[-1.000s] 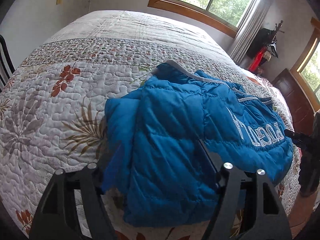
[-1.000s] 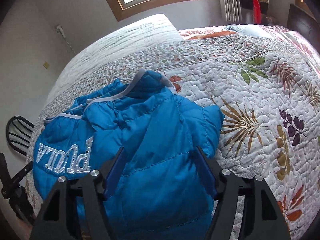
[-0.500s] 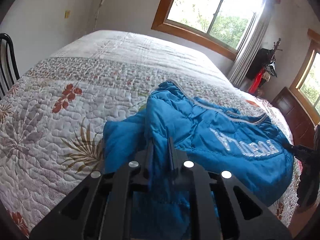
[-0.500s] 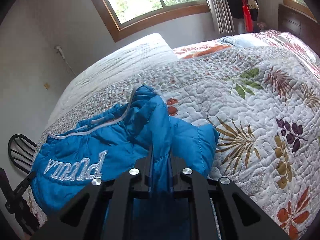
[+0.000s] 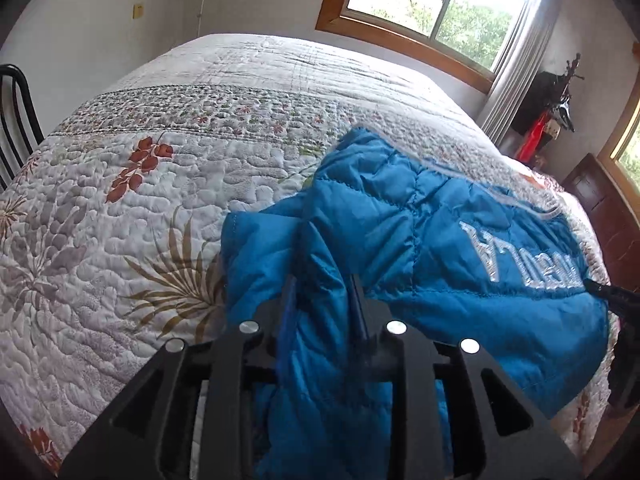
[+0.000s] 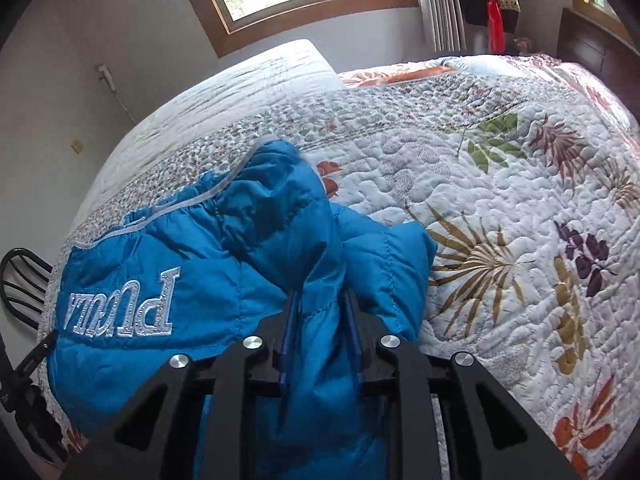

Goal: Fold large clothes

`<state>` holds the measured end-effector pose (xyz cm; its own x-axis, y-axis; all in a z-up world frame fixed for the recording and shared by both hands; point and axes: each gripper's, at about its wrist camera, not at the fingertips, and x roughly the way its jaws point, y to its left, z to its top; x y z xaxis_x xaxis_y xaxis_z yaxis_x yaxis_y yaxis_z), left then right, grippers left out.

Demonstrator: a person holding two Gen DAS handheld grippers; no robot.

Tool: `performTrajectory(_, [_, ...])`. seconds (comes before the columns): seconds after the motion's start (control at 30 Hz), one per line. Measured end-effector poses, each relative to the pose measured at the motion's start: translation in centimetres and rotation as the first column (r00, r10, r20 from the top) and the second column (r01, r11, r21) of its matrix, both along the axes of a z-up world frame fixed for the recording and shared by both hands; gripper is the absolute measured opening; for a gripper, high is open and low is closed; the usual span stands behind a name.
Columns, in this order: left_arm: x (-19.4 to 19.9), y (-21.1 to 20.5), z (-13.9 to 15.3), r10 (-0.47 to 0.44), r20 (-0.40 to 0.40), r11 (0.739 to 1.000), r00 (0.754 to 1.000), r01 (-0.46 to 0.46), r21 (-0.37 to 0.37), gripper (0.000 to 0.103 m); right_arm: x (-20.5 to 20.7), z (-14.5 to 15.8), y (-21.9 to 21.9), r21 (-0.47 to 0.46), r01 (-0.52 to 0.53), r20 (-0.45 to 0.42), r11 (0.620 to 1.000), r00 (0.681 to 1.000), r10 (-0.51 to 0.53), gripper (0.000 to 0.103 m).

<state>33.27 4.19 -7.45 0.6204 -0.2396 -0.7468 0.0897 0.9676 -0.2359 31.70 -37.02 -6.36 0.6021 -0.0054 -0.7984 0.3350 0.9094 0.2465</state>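
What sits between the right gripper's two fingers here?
A bunched fold of the blue puffer jacket fills the right gripper, pinched between its fingers; the right wrist view shows it.

Soft daylight from the window (image 5: 432, 4); fisheye bends dark edges, slight blur.

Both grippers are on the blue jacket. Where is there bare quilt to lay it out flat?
Open quilt lies right of the blue jacket, over the leaf prints, and beyond its grey-trimmed edge toward the window. It is crowded at the near edge, where the left gripper and right gripper pinch folds.

floral quilt (image 5: 152, 216), black chair (image 5: 16, 120), wooden window (image 6: 304, 4)
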Motion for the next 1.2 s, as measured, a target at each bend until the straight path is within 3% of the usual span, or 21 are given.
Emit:
performTrajectory(0.17, [-3.0, -0.9, 4.3, 0.019, 0.034, 1.0, 0.999, -0.019, 0.002, 0.031, -2.3, 4.6, 2.6, -0.062, -0.069, 0.051, 0.996, 0.996, 0.072, 0.03])
performTrajectory(0.3, [-5.5, -3.6, 5.5, -0.009, 0.033, 0.999, 0.999, 0.008, 0.031, 0.04, -3.1, 6.0, 6.7, -0.089, -0.194, 0.047, 0.977, 0.979, 0.198, 0.03])
performTrajectory(0.43, [-6.4, -6.2, 4.2, -0.07, 0.021, 0.995, 0.997, 0.068, 0.073, 0.04, -3.5, 4.2, 10.4, -0.057, -0.3, 0.011, 0.952, 0.953, 0.301, 0.03])
performTrajectory(0.57, [-5.7, -7.7, 1.3, -0.079, -0.029, 0.985, 0.996, 0.082, 0.15, 0.04, -3.4, 1.4, 11.8, -0.113, -0.309, -0.069, 0.944, 0.95, 0.303, 0.029])
performTrajectory(0.67, [-5.2, -7.9, -0.8, -0.091, -0.056, 0.976, 0.994, 0.1, 0.191, 0.043, -2.7, -0.4, 11.9, -0.093, -0.323, -0.121, 0.942, 0.942, 0.311, 0.028])
performTrajectory(0.9, [-5.5, -8.8, -2.2, -0.094, -0.05, 0.96, 0.994, 0.104, 0.262, 0.043, -2.0, -2.6, 12.2, -0.109, -0.338, -0.166, 0.935, 0.933, 0.318, 0.029])
performTrajectory(1.2, [-5.1, -8.2, -2.5, -0.095, -0.065, 0.969, 0.993, 0.107, 0.224, 0.043, -2.0, -2.8, 12.3, -0.13, -0.328, -0.153, 0.936, 0.939, 0.308, 0.029])
